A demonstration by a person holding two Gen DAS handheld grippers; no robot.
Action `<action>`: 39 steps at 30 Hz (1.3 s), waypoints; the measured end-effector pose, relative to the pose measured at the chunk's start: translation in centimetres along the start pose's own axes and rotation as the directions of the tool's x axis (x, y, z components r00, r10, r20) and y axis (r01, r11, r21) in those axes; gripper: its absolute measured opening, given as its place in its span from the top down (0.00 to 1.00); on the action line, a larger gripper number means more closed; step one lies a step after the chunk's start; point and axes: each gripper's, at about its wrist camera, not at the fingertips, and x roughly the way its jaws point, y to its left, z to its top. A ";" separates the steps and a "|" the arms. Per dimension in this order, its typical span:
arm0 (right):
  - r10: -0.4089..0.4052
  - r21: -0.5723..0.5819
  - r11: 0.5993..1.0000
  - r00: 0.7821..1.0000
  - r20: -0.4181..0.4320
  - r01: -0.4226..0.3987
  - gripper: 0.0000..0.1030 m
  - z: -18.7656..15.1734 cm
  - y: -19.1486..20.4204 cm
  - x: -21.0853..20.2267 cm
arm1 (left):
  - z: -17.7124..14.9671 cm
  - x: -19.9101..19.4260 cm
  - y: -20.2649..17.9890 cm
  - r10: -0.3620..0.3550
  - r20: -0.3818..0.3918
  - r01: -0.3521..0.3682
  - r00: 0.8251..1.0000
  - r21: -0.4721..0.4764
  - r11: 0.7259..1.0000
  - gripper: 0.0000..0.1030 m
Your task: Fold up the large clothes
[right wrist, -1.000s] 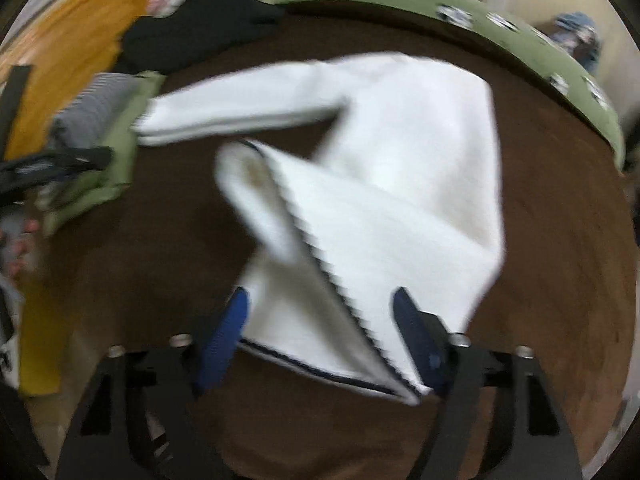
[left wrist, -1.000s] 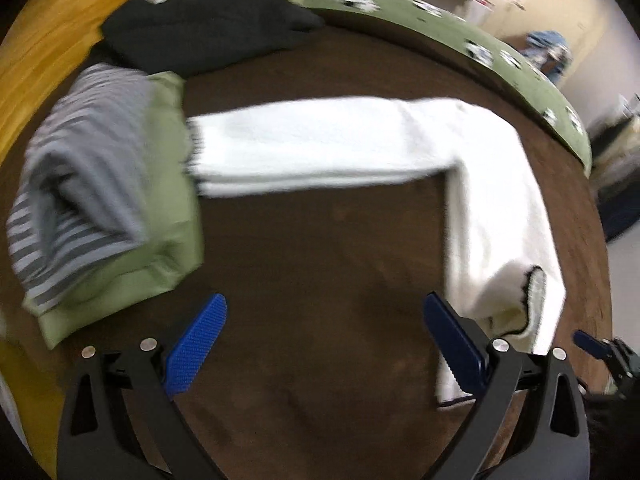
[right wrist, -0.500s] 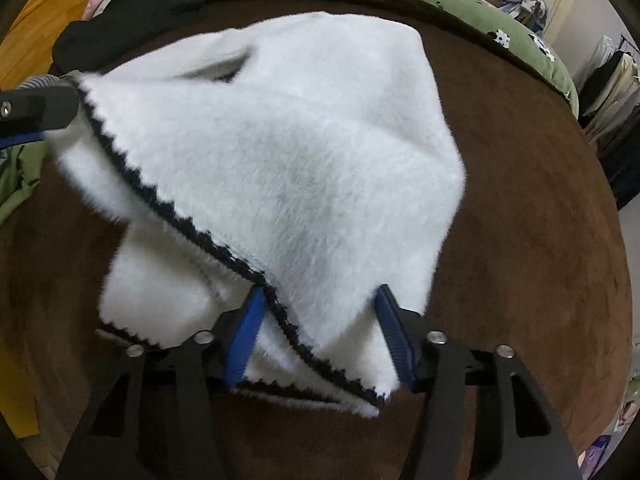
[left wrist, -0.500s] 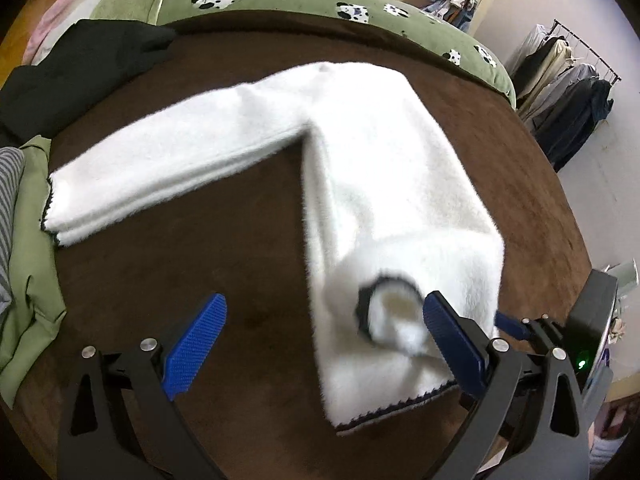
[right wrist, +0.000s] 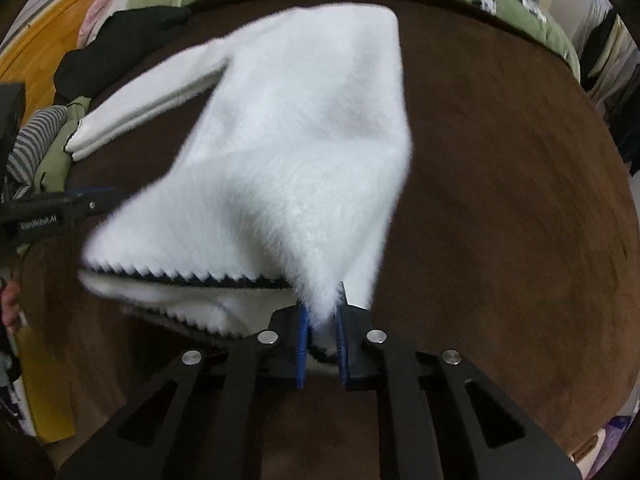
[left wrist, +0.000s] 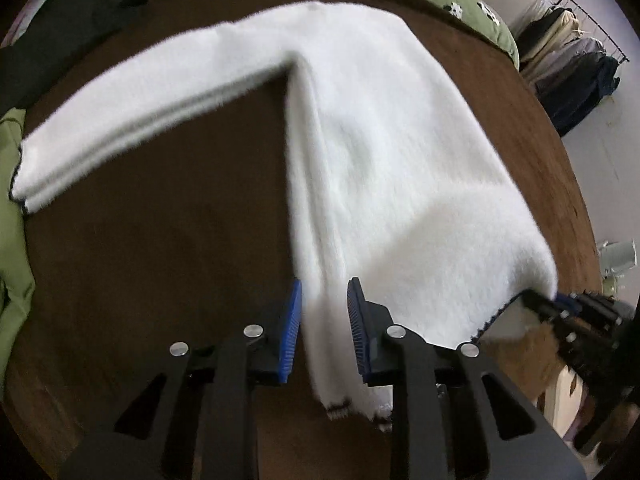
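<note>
Left wrist view shows a fluffy white sweater (left wrist: 384,128) spread over a brown bed cover (left wrist: 160,240), one sleeve stretched out to the left, its cuff edged in a thin black trim. The left hand-held gripper (left wrist: 323,312) has just been closing, and its blue pads now pinch the sweater's near left edge. From the right wrist view, the right hand-held gripper (right wrist: 322,332) has likewise just been closing and is pressed together on a bunched corner of the hem, whose black zigzag trim (right wrist: 180,276) runs off to the left, lifted clear of the layer beneath.

A black garment (right wrist: 120,48) lies at the far left of the bed, with a striped garment (right wrist: 32,144) and a green cloth (right wrist: 56,160) just beside the sleeve's cuff. A green blanket with animal patches (left wrist: 460,4) borders the far edge. Clothes on a rack (left wrist: 572,60) hang at the right, well apart from the sweater.
</note>
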 end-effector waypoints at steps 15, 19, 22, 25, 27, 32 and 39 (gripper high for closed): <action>0.041 0.010 0.999 0.974 -0.221 -0.040 0.83 -5.2 -2.8 5.2 | -5.8 3.1 1.1 0.058 -0.029 -0.059 0.998 -0.033 0.998 0.57; 0.060 0.037 0.998 0.984 -0.166 -0.054 0.75 -5.6 -3.1 3.1 | -5.6 2.1 1.9 0.061 0.015 -0.061 0.998 -0.030 0.998 0.49; 0.045 0.027 0.999 0.990 -0.132 -0.042 0.66 -5.2 -3.0 1.0 | -5.3 0.6 2.4 0.064 0.067 -0.061 0.996 -0.046 0.997 0.44; 0.033 0.007 0.999 0.995 -0.096 -0.033 0.49 -4.0 -2.4 -1.6 | -5.2 -1.3 2.8 0.084 0.121 -0.076 0.989 -0.066 0.995 0.24; 0.030 -0.025 0.999 0.998 -0.053 -0.032 0.38 -2.8 -1.3 -3.6 | -4.7 -3.0 3.2 0.102 0.155 -0.091 0.983 -0.076 0.993 0.17; 0.083 -0.145 0.986 0.996 0.030 -0.077 0.30 1.3 2.8 -6.0 | -3.8 -6.3 4.5 0.166 0.194 -0.142 0.967 -0.131 0.981 0.06; 0.248 -0.391 0.899 0.965 0.088 -0.195 0.26 10.2 10.5 -4.9 | -3.9 -10.8 6.9 0.237 0.203 -0.178 0.950 -0.271 0.946 0.06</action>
